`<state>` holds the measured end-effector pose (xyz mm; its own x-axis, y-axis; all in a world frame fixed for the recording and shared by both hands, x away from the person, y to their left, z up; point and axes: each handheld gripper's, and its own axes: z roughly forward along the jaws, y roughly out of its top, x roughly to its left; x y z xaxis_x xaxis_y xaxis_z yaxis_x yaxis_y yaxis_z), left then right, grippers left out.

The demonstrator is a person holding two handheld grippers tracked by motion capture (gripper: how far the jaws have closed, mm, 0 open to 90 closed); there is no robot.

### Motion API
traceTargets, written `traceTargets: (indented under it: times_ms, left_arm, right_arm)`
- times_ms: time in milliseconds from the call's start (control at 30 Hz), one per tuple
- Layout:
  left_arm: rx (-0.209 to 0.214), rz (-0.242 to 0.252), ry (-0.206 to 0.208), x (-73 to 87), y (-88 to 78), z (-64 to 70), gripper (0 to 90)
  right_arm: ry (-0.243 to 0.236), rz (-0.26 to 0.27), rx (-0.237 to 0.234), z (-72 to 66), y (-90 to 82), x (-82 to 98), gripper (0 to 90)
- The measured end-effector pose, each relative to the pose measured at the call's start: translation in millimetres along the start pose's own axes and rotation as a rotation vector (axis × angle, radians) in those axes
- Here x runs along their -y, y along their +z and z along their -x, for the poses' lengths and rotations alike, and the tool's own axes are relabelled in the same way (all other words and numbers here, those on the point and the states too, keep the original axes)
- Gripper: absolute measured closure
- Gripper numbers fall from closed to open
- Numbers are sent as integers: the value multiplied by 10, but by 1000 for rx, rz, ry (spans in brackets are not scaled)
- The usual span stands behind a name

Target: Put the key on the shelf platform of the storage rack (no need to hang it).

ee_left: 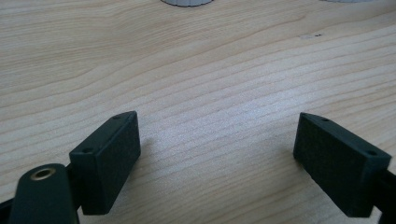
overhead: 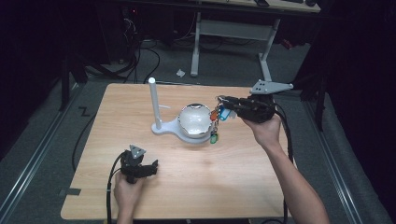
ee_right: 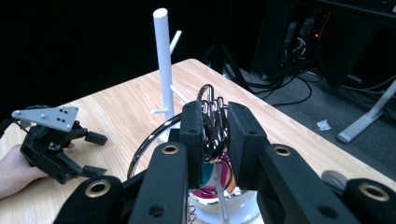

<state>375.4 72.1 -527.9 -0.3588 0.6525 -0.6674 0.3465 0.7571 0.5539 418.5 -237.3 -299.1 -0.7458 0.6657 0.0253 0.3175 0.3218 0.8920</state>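
Note:
A bunch of metal carabiners (ee_right: 211, 119) with coloured tags (overhead: 215, 122) hangs in the air, and my right gripper (ee_right: 215, 126) is shut on its rings. In the high view the right gripper (overhead: 220, 99) is held above the table's right half, just right of a shiny round bowl (overhead: 195, 120). The bowl sits on the base of a white peg stand (overhead: 153, 100), whose upright pole (ee_right: 163, 56) carries short side pegs. My left gripper (overhead: 152, 167) rests near the table's front left, jaws open (ee_left: 217, 154) over bare wood, also seen as the far gripper (ee_right: 93, 154).
The wooden table (overhead: 233, 186) has its front edge close behind the left hand. Beyond the far edge stand a white desk frame (overhead: 264, 51), floor cables (overhead: 140, 60) and a paper scrap (overhead: 180, 73). Dark surroundings lie on both sides.

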Motion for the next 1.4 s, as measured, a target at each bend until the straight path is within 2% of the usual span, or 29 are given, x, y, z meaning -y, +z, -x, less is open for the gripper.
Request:
traceTargets:
  times_ms: [33,67,100,133,333,367,400,533,600,833,867,900,933,967,1133,1267,1400]
  left_arm:
    - [0,0,0,0,0,0,151]
    - [-8,-4,-20,3,-3,13,151]
    - [-8,-4,-20,3,-3,13,151]
    - [0,1,1,0,0,-1,151]
    - [-10,-3,-18,1,-3,11,151]
    - [-9,-2,-18,2,-3,11,151]
    - [0,0,3,-1,0,-2,151]
    - [0,-3,-4,0,-2,2,151]
    - [-9,-3,-17,1,-3,10,152]
    - [-3,-1,-5,0,-1,3,151]
    - [-10,-3,-20,2,-4,12,151]
    - [-3,0,-9,1,-1,5,151]
    - [-11,-2,-25,3,-3,15,151]
    - [-5,-1,-11,1,-2,6,151]
    - [-10,-3,-24,3,-4,15,151]
    - [-7,0,-15,2,-2,8,151]
    - [-6,-2,-11,1,-3,6,151]
  right_arm:
    - [0,0,0,0,0,0,778]
    - [-1,-4,-6,-10,50,-43,778]
    - [-1,-4,-6,-10,50,-43,778]
    - [-4,-7,-9,-14,92,-73,778]
    - [-10,-13,-16,-16,227,-168,778]
    - [-9,-16,-15,-17,251,-181,778]
    - [-8,-17,-15,-14,277,-191,778]
    - [7,-25,-15,8,383,-216,778]
    - [10,-32,-11,17,427,-219,778]
    - [26,-46,7,46,582,-208,777]
    - [28,-52,12,53,609,-200,778]
    - [29,-57,17,56,629,-195,778]
    - [33,-59,18,60,644,-190,777]
    - [37,-62,22,66,666,-184,778]
    - [37,-74,31,76,747,-160,777]
    - [39,-87,37,75,804,-138,778]
    - [53,-75,47,102,816,-151,778]
